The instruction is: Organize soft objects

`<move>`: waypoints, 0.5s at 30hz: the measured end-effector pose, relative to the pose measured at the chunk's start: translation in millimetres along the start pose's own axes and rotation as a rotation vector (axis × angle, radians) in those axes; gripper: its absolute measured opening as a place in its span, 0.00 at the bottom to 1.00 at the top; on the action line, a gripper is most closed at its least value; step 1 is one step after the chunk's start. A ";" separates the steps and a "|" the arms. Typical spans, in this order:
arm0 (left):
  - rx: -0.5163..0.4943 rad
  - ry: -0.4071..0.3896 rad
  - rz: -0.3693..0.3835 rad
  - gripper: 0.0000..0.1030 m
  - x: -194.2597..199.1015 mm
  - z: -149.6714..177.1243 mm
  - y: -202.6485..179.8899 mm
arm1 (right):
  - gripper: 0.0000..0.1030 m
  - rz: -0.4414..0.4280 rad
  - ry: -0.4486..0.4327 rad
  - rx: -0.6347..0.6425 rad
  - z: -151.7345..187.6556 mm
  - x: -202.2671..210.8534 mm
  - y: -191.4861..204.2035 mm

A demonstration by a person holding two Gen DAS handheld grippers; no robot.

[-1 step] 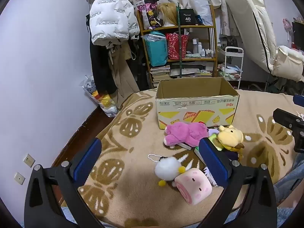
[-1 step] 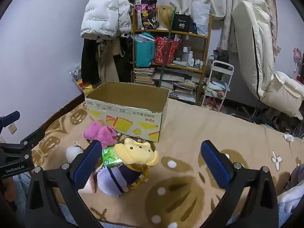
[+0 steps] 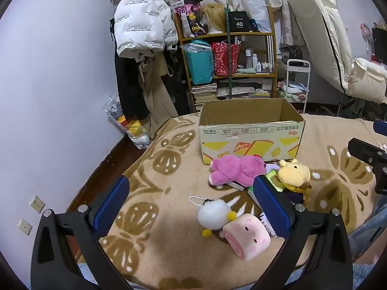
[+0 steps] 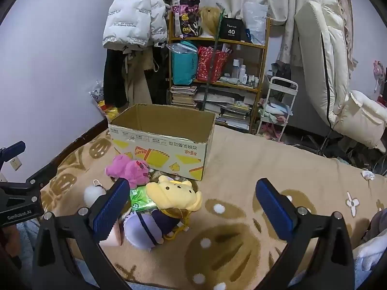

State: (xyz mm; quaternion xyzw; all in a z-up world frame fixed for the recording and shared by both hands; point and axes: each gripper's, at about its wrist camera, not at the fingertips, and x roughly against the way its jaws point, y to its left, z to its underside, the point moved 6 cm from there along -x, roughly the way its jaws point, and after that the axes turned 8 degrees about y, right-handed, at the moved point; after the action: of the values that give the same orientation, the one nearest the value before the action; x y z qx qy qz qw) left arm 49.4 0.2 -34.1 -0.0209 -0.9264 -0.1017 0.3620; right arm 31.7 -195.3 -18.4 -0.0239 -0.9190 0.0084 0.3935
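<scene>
pink roll plush | touching nothing | beside right-hand fingers

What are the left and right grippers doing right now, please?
Left gripper: open, holding nothing, above the blanket.
Right gripper: open, holding nothing, beside the yellow plush.
</scene>
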 end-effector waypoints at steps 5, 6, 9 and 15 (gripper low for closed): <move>0.002 -0.006 -0.004 0.98 0.9 -0.3 1.0 | 1.00 -0.018 -0.014 -0.011 -0.5 1.5 2.0; 0.005 -0.011 -0.006 0.98 1.4 -0.5 1.7 | 1.00 -0.017 -0.012 -0.011 -0.4 1.4 1.9; 0.014 -0.011 0.004 0.98 -0.4 -0.9 3.0 | 1.00 -0.007 -0.017 -0.016 -0.3 2.5 -0.5; 0.023 -0.015 0.007 0.98 -2.3 -2.1 13.1 | 1.00 0.003 -0.016 -0.022 -1.7 -1.8 -2.5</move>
State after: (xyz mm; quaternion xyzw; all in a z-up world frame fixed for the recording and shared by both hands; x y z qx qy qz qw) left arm 54.0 12.6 -31.9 -0.0205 -0.9302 -0.0896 0.3555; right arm 34.1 -197.9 -18.4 -0.0296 -0.9222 -0.0008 0.3857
